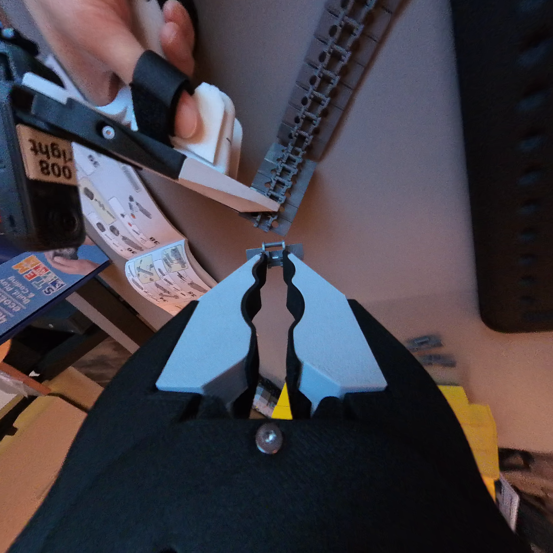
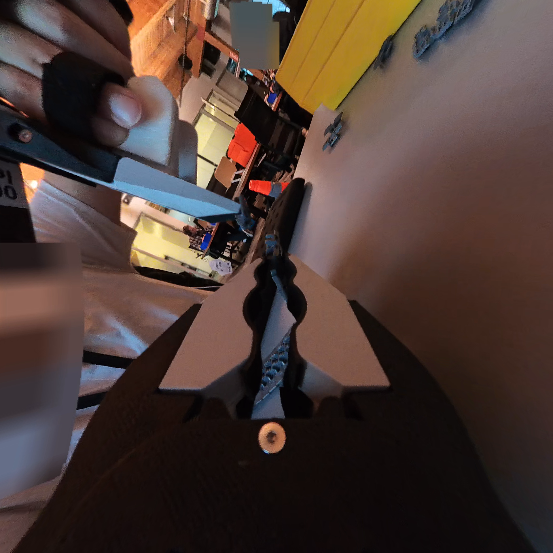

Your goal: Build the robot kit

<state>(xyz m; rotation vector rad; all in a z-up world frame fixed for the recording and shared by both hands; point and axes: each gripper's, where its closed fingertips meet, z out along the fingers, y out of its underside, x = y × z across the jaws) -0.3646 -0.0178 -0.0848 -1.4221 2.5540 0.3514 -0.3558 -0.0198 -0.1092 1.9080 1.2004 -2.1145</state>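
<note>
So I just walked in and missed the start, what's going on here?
A person works two handheld grippers over a pale table. The left gripper pinches a single small grey track link at its fingertips. The right gripper clamps the near end of a long grey track chain. Link and chain end are close but apart. An instruction booklet lies open nearby.

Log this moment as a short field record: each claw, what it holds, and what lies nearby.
left claw: shut on a single grey track link
right claw: shut on end of the long grey track chain
gap: link and chain end close, apart
table: loose grey links, open instruction booklet
yellow box: table's edge
</note>
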